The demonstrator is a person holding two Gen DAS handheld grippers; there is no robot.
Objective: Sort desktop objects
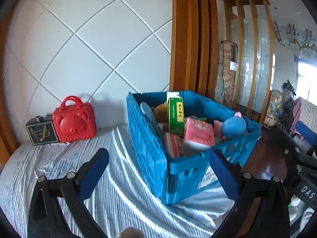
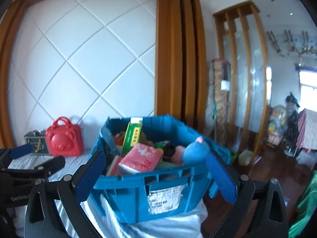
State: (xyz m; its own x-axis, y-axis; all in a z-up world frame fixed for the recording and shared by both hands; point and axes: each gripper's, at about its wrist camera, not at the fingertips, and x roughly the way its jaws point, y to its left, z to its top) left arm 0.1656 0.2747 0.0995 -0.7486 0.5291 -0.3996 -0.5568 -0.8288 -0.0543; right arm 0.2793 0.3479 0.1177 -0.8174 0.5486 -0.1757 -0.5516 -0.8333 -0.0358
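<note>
While both claws stand spread wide with nothing between their blue pads, a blue plastic folding crate (image 1: 158,170) sits on a surface covered with white striped cloth (image 1: 59,162), at its right end, packed with sorted things. The left gripper (image 1: 158,170) frames a corner of the crate; the right gripper (image 2: 156,174) frames the crate's end wall, where a worn white sticker label (image 2: 165,200) carries print too blurred to read. Inside the crate an upright green cardboard box (image 1: 175,115) shows a yellow strip of Chinese characters, illegible at this size. Beside it lies a pink plastic-wrapped tissue pack (image 1: 198,136), and a blue plush toy with a pink top (image 1: 233,127) leans against the far rim. Against the white quilted wall panel (image 1: 89,39), well apart from the crate, stands a red bear-faced plastic case (image 1: 74,122) embossed with lettering along its bottom edge, touching a small dark grey box (image 1: 41,131). "DAS" is printed on black gear at the left view's right edge; "GenRobo" shows on the black arm in the right view.
</note>
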